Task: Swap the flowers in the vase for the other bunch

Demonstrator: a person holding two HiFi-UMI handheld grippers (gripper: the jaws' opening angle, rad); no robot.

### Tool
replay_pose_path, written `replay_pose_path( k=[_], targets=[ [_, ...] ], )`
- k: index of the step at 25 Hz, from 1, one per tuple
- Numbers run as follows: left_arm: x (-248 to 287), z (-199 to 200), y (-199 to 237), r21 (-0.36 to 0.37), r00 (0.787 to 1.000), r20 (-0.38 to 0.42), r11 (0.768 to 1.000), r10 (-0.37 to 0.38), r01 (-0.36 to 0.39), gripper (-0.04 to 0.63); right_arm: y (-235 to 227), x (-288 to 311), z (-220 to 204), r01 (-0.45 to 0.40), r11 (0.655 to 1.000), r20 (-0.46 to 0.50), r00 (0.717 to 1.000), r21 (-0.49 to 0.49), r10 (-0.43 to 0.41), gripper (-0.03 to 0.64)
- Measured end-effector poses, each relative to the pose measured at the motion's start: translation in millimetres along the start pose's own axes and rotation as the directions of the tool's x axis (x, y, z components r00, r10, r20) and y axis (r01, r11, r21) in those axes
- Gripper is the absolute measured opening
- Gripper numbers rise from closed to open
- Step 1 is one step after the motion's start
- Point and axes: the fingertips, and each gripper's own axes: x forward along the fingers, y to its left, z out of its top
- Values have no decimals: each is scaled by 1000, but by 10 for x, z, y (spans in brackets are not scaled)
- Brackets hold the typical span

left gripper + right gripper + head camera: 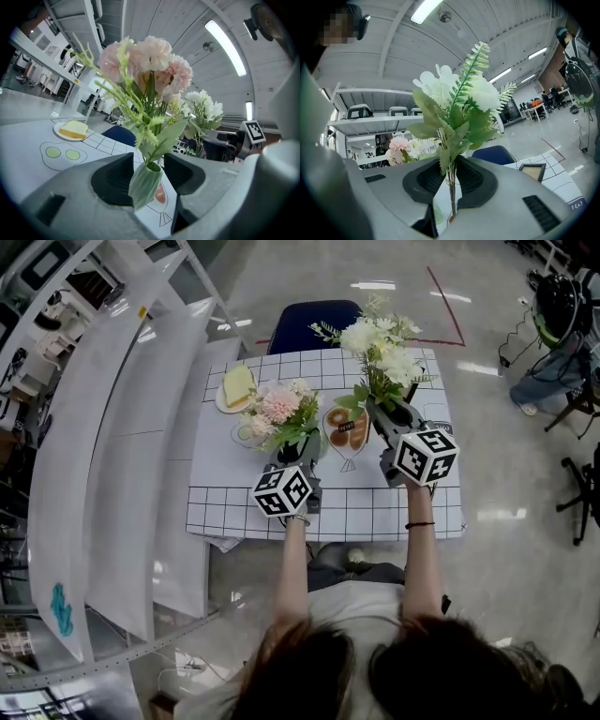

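A pink bunch (279, 407) stands in a pale green ribbed vase (146, 183) on the checked tablecloth (225, 507). My left gripper (291, 450) has its jaws on either side of the vase, open, with a thin gap showing at the right pad. In the left gripper view the pink bunch (149, 63) rises straight up between the pads (115, 180). My right gripper (398, 416) is shut on the thin stems (451, 192) of the white bunch (382, 341). It holds that bunch upright above the table's right half, beside the pink one.
A plate with a yellow slice (236, 387) lies at the table's far left. A dish of brown pieces (346, 427) sits between the two bunches. A blue chair (314, 322) stands behind the table, and long white shelves (112, 437) run along the left.
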Motion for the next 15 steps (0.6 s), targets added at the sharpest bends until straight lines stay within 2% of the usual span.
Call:
replay_pose_path(
  k=[15],
  targets=[
    [81, 15, -51, 39, 1000, 3, 999, -21, 21, 191, -127, -76, 29, 30, 1000, 11, 1000, 6, -30, 64]
  ],
)
